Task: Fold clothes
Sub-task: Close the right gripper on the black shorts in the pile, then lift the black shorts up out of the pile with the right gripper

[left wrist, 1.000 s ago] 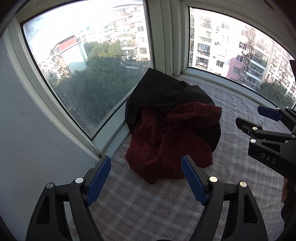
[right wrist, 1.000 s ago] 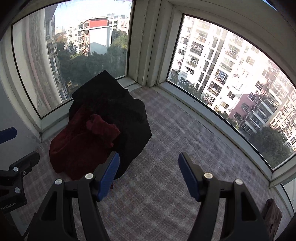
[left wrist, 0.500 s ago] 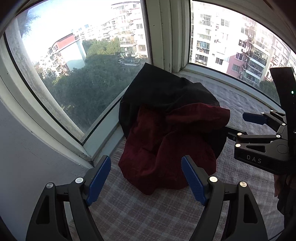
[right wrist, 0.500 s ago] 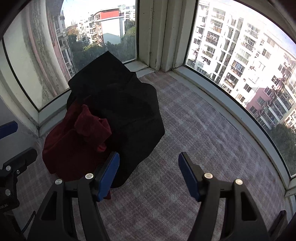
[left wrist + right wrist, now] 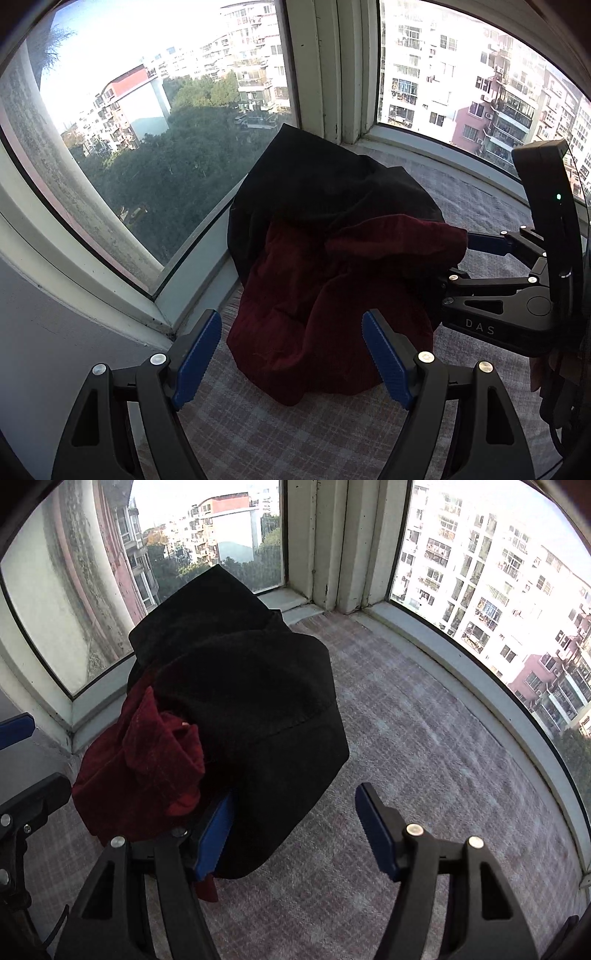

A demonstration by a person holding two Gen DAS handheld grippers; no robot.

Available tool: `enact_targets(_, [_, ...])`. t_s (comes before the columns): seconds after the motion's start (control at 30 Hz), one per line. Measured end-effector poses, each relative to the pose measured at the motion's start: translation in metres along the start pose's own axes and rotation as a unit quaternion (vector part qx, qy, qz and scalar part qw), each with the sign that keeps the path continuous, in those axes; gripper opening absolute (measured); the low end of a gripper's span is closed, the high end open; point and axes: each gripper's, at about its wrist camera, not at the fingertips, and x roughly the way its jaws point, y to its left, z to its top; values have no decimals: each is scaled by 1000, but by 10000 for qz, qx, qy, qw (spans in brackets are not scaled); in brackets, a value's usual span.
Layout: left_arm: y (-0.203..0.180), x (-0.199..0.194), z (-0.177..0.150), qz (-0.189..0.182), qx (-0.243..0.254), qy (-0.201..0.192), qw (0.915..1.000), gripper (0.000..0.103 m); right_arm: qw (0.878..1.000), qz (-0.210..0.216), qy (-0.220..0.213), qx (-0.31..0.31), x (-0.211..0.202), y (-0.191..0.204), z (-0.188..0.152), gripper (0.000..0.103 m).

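Note:
A crumpled dark red garment (image 5: pixel 325 295) lies on top of a black garment (image 5: pixel 325 188) in a heap in the window corner; both also show in the right wrist view, red garment (image 5: pixel 144 768) and black garment (image 5: pixel 251 709). My left gripper (image 5: pixel 291 354) is open, just in front of the red garment's near edge. My right gripper (image 5: pixel 291 830) is open, its left finger (image 5: pixel 214 834) against the heap's lower edge. The right gripper also shows in the left wrist view (image 5: pixel 491 280), at the heap's right side.
The clothes lie on a plaid-covered bay-window platform (image 5: pixel 424 746). Window glass and white frames (image 5: pixel 332 74) close the left and far sides. A grey wall (image 5: pixel 55 350) stands at the left. The platform stretches to the right of the heap.
Both grippers have moved closer to the heap. The right gripper's left finger now reaches the heap's edge. The jaws stay open.

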Motion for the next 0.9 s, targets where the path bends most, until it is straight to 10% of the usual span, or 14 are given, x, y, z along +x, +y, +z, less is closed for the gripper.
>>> enact_targets(0.07, [-1, 1, 1, -5, 0, 3, 10000, 77, 9995, 244, 91, 154, 1, -3, -2, 30])
enact_targets(0.2, [-3, 2, 3, -2, 35, 1, 10000, 77, 9992, 294, 240, 152, 7, -2, -4, 9])
enact_targets(0.9, [7, -11, 6, -6, -65, -132, 9999, 77, 9973, 134, -716, 12, -53, -1, 18, 2])
